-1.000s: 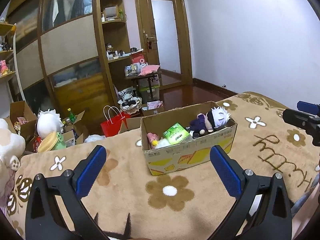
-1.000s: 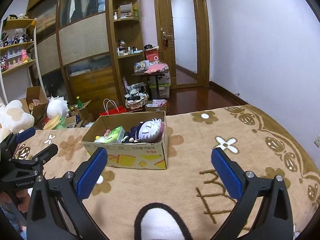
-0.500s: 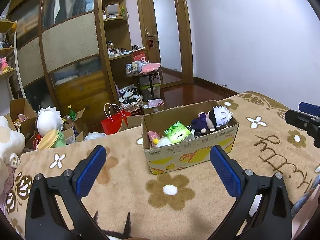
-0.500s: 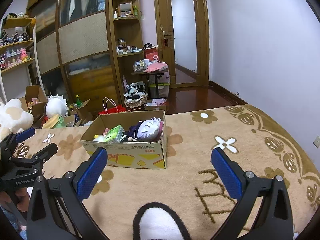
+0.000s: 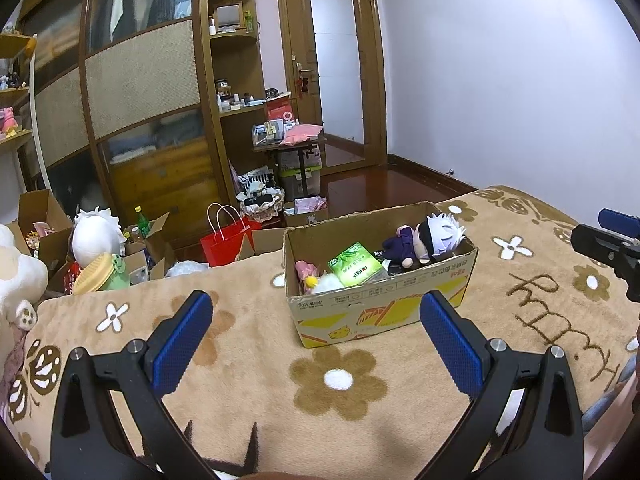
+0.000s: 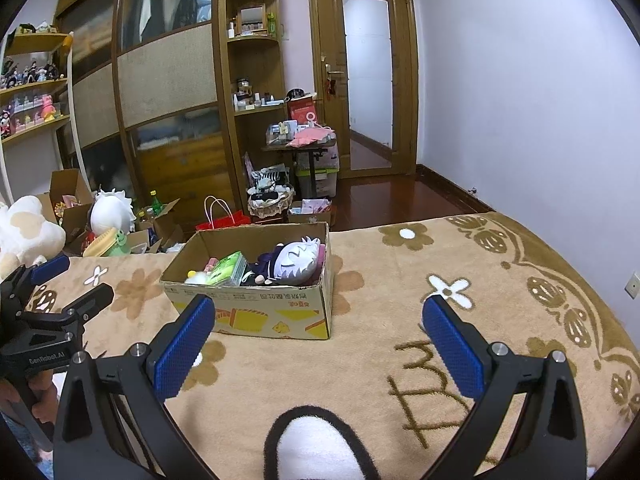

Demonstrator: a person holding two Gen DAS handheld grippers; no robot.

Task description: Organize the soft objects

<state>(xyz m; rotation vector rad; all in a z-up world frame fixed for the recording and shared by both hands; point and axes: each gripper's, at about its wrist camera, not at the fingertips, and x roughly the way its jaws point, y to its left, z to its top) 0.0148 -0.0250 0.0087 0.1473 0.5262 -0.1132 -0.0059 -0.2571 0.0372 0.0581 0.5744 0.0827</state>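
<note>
A cardboard box (image 5: 384, 300) stands on the tan flowered blanket (image 5: 248, 360). It also shows in the right wrist view (image 6: 256, 312). Inside lie a white-haired plush doll (image 5: 432, 236) (image 6: 292, 262), a green tissue pack (image 5: 354, 270) (image 6: 228, 268) and small pink and white soft items (image 5: 314, 280). My left gripper (image 5: 316, 336) is open and empty, a short way in front of the box. My right gripper (image 6: 318, 340) is open and empty, to the right of the box front.
Past the bed's far edge are a red bag (image 5: 228, 236), open cartons and plush toys (image 5: 98, 236), and a large white plush (image 6: 24, 232) at the left. A wardrobe (image 5: 140, 100), shelves and a door (image 5: 340, 76) stand behind. The blanket runs wide to the right (image 6: 480, 280).
Both grippers have shifted only slightly; the box sits a little nearer the middle in the left view. Both stay open and empty.
</note>
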